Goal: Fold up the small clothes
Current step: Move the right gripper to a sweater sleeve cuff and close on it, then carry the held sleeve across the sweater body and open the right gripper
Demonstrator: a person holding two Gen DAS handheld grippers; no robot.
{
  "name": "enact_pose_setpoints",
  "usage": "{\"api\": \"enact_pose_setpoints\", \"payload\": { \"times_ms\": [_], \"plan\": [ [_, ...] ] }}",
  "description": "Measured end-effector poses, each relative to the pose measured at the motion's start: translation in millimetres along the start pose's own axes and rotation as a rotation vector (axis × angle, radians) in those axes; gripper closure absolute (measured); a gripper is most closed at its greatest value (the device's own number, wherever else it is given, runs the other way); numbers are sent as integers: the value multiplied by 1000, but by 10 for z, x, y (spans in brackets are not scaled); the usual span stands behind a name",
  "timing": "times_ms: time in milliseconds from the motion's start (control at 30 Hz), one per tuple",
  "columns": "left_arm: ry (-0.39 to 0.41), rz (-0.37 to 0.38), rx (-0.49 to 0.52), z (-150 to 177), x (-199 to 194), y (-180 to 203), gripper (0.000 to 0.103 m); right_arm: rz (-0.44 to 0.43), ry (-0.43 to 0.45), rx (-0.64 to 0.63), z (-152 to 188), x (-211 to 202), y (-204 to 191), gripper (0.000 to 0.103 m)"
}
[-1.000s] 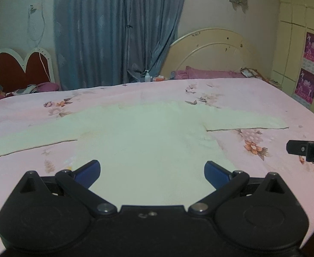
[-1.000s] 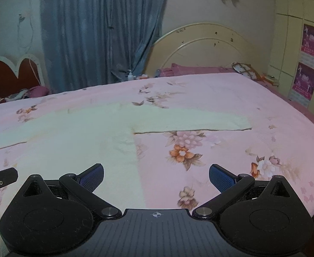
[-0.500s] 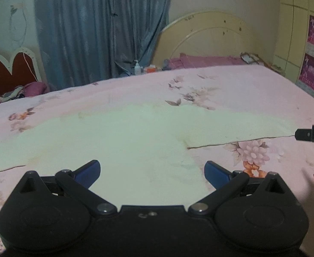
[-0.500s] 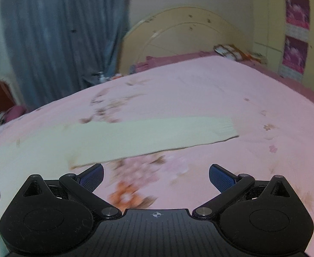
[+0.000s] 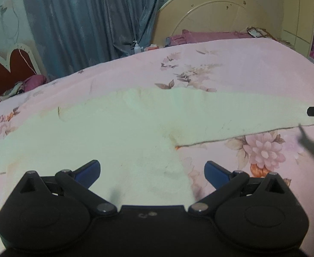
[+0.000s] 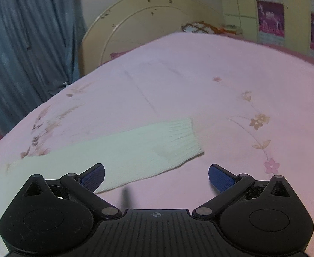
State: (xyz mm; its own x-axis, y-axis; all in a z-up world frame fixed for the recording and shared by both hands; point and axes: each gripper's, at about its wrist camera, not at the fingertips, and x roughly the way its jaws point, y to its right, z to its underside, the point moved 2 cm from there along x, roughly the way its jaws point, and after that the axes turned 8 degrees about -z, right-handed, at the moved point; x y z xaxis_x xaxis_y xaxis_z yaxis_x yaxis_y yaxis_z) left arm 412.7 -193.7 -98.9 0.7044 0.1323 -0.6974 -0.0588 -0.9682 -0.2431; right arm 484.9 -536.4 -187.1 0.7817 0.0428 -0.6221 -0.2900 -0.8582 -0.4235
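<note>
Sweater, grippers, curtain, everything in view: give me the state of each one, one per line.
Sweater: spread flat on the bed, unfolded.
Sleeve: stretched out straight, cuff flat.
Left gripper: open, empty, over the sweater body.
Right gripper: open, empty, near the cuff.
Curtain: drawn shut.
Bedsheet: smooth.

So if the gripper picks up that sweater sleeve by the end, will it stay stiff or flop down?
Probably flop: the sleeve is soft knit lying flat on the bed. Its ribbed cuff looks thicker, so likely easier to pinch. It seems light, and the rest may drag along.
</note>
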Motion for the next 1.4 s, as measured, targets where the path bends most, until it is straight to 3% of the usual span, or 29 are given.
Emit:
{"api": "enact_pose_setpoints", "payload": {
  "times_ms": [100,133,200,400,433,500,567,600,633,700,800,933,1067,1200,1333,1400],
  "plan": [
    [10,-13,15,-58,7,54,0,-7,5,41,-8,47,121,2],
    [8,-15,16,-69,15,68,0,-10,6,47,-6,50,148,25],
    [4,-19,17,-85,34,87,0,-2,7,67,-14,78,187,44],
    [-10,-21,19,-88,76,101,0,-26,33,99,-4,7,253,46],
    [-13,-19,21,-89,77,90,0,-30,33,105,-9,5,259,61],
    [-20,-15,16,-88,79,51,0,-39,26,132,6,-13,304,78],
    [-24,-9,5,-99,92,-5,0,-54,28,166,7,-2,349,79],
    [-27,-3,-9,-106,96,-57,0,-51,31,177,4,-8,382,86],
    [-30,-2,-24,-109,102,-106,0,-36,33,191,-6,-16,422,99],
    [-34,8,-64,-113,125,-242,0,-26,36,213,-19,-41,477,101],
    [-59,-11,-117,-85,205,-504,0,28,16,106,-63,-24,320,101],
    [-63,-45,-162,26,264,-905,0,-16,55,55,-120,-203,7,101],
    [-96,-55,-247,174,365,-1375,0,-103,38,-47,-15,-301,-615,101],
    [-211,38,-372,424,575,-1875,0,-198,-13,-161,265,-329,-1419,101],
    [-197,34,-376,592,522,-2210,0,-272,-65,-260,656,-358,-2190,101],
    [-177,79,-401,668,483,-2395,1,-304,-91,-306,883,-368,-2539,101]
  ]
}}
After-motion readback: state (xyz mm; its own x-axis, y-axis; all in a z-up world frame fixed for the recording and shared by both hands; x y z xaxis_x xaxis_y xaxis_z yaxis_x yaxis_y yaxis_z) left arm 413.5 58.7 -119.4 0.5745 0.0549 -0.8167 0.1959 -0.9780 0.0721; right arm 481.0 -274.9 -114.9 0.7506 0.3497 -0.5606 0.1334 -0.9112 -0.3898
